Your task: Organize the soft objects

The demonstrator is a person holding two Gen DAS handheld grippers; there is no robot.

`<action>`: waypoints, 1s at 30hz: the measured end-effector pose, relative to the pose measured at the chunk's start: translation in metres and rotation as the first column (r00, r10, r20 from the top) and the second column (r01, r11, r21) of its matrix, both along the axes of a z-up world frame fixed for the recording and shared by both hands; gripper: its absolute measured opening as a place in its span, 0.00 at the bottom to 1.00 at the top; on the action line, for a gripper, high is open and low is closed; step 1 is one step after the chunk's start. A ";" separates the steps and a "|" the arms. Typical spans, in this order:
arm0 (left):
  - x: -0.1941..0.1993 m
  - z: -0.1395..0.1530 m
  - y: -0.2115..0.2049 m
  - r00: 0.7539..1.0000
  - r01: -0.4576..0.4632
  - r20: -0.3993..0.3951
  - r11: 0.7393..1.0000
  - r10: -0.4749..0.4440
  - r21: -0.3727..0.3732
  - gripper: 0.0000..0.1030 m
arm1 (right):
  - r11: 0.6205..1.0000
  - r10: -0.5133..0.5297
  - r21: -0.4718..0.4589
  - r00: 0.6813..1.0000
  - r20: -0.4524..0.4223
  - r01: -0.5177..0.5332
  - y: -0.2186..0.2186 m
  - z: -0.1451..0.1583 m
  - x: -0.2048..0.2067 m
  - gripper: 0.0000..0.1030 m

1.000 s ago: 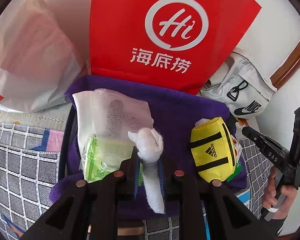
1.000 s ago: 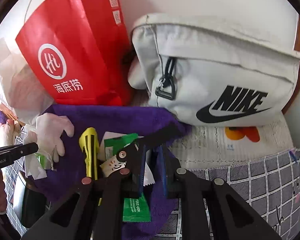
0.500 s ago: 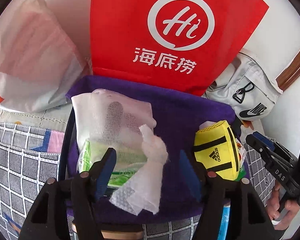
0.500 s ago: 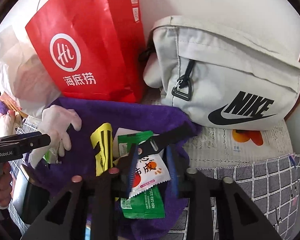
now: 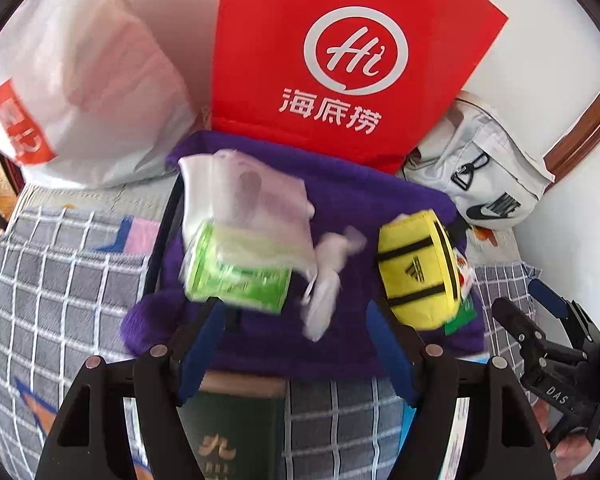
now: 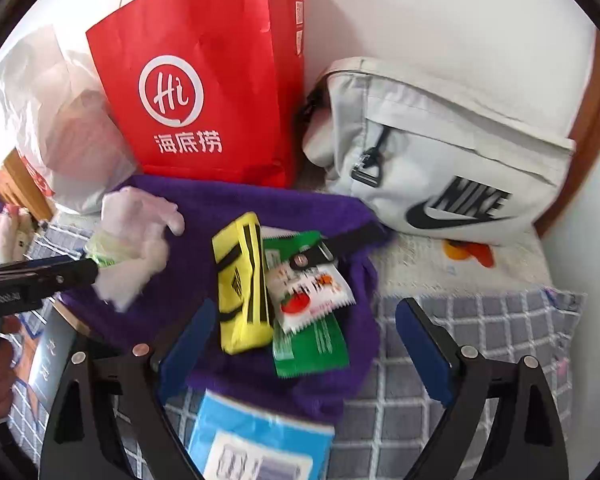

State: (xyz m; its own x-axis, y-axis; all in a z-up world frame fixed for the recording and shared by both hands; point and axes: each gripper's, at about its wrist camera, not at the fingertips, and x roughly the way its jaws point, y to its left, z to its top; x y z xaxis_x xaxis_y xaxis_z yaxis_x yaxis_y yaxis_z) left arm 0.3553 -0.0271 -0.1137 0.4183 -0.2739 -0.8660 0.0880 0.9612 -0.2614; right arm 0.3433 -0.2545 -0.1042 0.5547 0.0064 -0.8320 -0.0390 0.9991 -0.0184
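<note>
you are holding the left gripper (image 5: 296,344) spread wide and gripping nothing, its tips lying near the green tissue pack (image 5: 236,272) and crumpled white tissue (image 5: 326,276) on the purple towel (image 5: 356,208). your right gripper (image 6: 304,340) is likewise gaping (nothing between its pads), hanging over the yellow pouch (image 6: 242,280) and snack packets (image 6: 310,286) lying on that towel, with the red bag (image 6: 204,96) and grey nike bag (image 6: 440,160) standing behind.
</note>
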 end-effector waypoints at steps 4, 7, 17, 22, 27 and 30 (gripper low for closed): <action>-0.027 0.014 0.010 1.000 -0.015 0.021 1.000 0.015 0.009 0.70 | 0.998 0.014 0.061 1.000 -0.010 -0.014 0.003 0.012 -0.028 0.89; -0.050 0.026 0.017 0.999 -0.029 0.039 0.999 0.028 0.023 0.73 | 0.998 0.024 0.055 1.000 0.012 -0.024 0.012 0.025 -0.055 0.89; -0.142 0.066 0.032 0.989 -0.084 0.132 0.993 0.074 0.077 0.99 | 0.999 0.003 0.031 0.994 0.108 -0.007 0.033 0.075 -0.148 0.98; -0.189 0.082 0.034 0.985 -0.083 0.162 0.990 0.064 0.110 1.00 | 1.000 -0.003 0.020 0.988 0.155 -0.001 0.041 0.098 -0.194 0.99; -0.237 0.099 0.032 0.972 -0.096 0.226 0.986 0.063 0.135 1.00 | 1.000 -0.013 0.014 0.981 0.195 0.011 0.046 0.115 -0.240 0.99; -0.264 0.111 0.030 0.964 -0.095 0.262 0.985 0.055 0.142 1.00 | 1.000 -0.018 0.021 0.980 0.199 0.014 0.048 0.122 -0.267 0.99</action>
